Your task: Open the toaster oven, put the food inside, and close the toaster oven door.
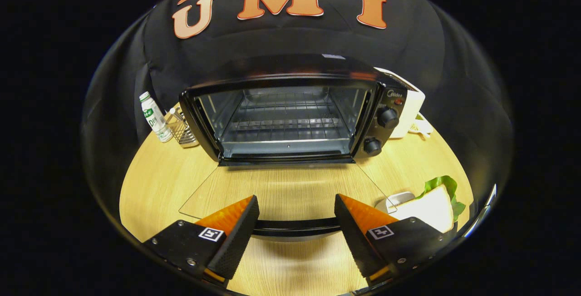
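Glass, flat and see-through, is what the claw [297, 209] hangs over: its fingers stand wide, gripping nothing, astride the door handle [296, 228] of the lowered door [281, 187]. At twelve o'clock gapes the toaster oven [290, 119], rack bare (so loading comes next, I judge). At three o'clock lies the sandwich [431, 207], half hidden by a finger.

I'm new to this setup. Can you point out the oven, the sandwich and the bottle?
oven [386, 98]: gripper view, control panel.
sandwich [431, 207]: gripper view, top bread slice.
bottle [153, 118]: gripper view, labelled body.
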Motion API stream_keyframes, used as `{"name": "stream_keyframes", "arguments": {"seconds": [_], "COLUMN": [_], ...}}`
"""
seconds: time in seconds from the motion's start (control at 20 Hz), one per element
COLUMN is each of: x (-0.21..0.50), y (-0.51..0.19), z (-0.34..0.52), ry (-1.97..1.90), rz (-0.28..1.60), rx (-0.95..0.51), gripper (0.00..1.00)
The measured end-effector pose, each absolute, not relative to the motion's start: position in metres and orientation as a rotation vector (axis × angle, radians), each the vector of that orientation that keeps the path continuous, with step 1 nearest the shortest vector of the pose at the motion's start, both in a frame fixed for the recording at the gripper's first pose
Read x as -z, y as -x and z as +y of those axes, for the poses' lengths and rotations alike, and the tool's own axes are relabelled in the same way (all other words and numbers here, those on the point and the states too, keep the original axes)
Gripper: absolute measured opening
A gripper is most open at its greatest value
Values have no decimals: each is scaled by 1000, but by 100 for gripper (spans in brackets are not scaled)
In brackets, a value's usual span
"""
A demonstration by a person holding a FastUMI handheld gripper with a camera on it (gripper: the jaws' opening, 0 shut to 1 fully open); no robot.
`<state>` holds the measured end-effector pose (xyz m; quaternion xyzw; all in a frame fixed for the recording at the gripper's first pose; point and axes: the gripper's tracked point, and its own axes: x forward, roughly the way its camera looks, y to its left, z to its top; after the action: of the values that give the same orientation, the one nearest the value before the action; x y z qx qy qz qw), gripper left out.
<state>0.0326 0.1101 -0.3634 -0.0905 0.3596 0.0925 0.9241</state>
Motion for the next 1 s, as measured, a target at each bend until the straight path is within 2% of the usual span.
{"name": "stream_keyframes", "arguments": {"seconds": [0.6, 0.8, 1.0], "x": [407, 399, 361], "y": [-21, -21, -28], "z": [103, 104, 92], "ry": [176, 151, 61], "rz": [747, 713, 649], "rx": [-165, -183, -188], "gripper": [100, 99, 99]}}
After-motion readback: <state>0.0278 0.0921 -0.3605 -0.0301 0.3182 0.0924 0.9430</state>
